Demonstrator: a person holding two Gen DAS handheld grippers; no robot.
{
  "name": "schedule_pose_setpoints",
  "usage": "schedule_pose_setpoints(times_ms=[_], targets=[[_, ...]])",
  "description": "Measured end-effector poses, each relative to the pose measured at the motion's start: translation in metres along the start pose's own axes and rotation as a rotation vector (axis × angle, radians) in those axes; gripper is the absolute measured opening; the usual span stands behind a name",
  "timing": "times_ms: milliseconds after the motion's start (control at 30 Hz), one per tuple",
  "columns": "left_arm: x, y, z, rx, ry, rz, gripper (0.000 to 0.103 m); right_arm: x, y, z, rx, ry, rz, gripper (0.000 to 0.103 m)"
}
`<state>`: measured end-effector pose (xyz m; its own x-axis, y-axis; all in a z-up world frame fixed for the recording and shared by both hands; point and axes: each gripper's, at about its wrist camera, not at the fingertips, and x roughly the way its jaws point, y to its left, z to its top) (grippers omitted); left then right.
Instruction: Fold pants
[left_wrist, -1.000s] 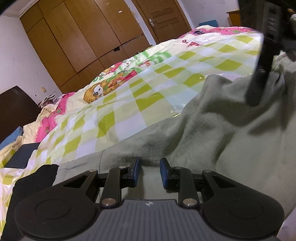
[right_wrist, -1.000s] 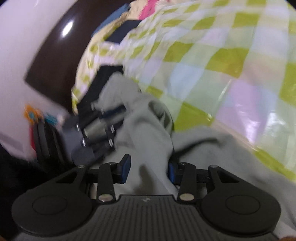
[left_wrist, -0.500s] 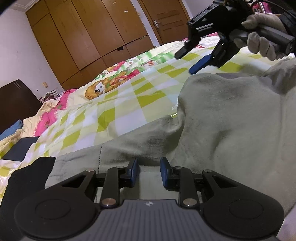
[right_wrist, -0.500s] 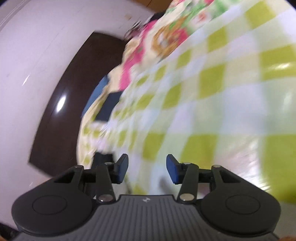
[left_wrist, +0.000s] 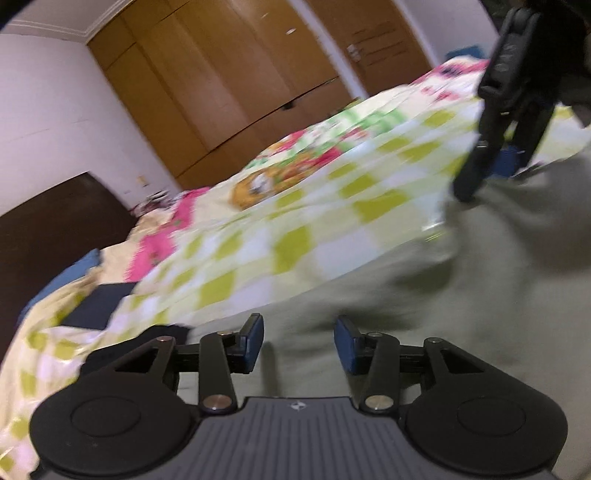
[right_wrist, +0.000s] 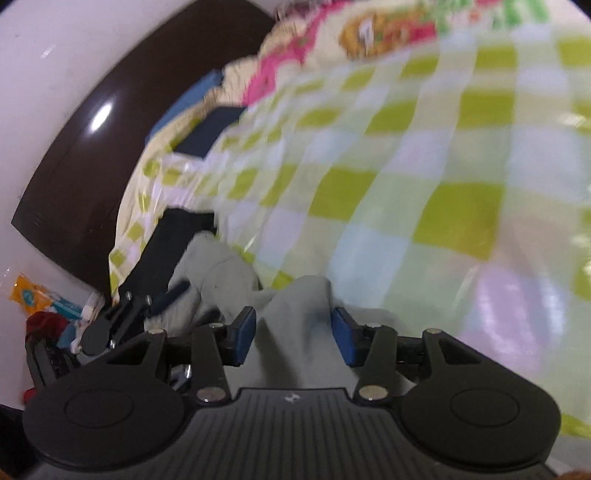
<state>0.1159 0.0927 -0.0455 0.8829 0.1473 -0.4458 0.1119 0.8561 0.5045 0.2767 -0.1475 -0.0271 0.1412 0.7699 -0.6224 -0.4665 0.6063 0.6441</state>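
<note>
**Both grippers spread over grey pants on a checked bed**

In the left wrist view the left gripper (left_wrist: 298, 341) sits nearest, its blue pads (left_wrist: 253, 339) spread wide with grey cloth showing in the gap; the pads do not press the fabric, so it reads as released. The grey pants (left_wrist: 424, 314) lie rumpled just ahead and run off to the right, resting on the green-and-white checked bedspread (left_wrist: 258, 251). A black cloth (left_wrist: 162, 334) lies just left of the pants' edge. Farther right, the right gripper (left_wrist: 506, 162) hangs above the pants, blurred. Beyond the bed stand a dark headboard (left_wrist: 55, 221) and wooden wardrobe doors (left_wrist: 221, 92).

In the right wrist view the right gripper (right_wrist: 293, 334) is also spread apart, with a raised ridge of the pants (right_wrist: 295, 314) standing between its pads (right_wrist: 245, 334); whether the cloth touches either pad cannot be told, and the jaws are not clenched on it. To the left, the other gripper (right_wrist: 155, 295) lies by the pants' far end, beside the black cloth (right_wrist: 173, 236). The checked bedspread (right_wrist: 424, 184) fills the distance, with the headboard (right_wrist: 92, 147) behind, and the whole view is motion-blurred
</note>
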Motion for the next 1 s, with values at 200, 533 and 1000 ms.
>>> schedule_pose_setpoints(times_ms=[200, 533, 1000], targets=[[0.023, 0.035, -0.004, -0.055, 0.033, 0.003, 0.056, 0.001, -0.009, 0.015, 0.101, -0.057, 0.035, 0.028], [0.049, 0.045, -0.013, 0.047, 0.153, 0.019, 0.061, -0.009, 0.013, 0.011, 0.004, -0.075, -0.434, 0.010], [0.025, 0.042, -0.032, 0.148, 0.135, 0.118, 0.062, -0.015, 0.074, -0.084, 0.091, -0.194, -0.404, 0.029]])
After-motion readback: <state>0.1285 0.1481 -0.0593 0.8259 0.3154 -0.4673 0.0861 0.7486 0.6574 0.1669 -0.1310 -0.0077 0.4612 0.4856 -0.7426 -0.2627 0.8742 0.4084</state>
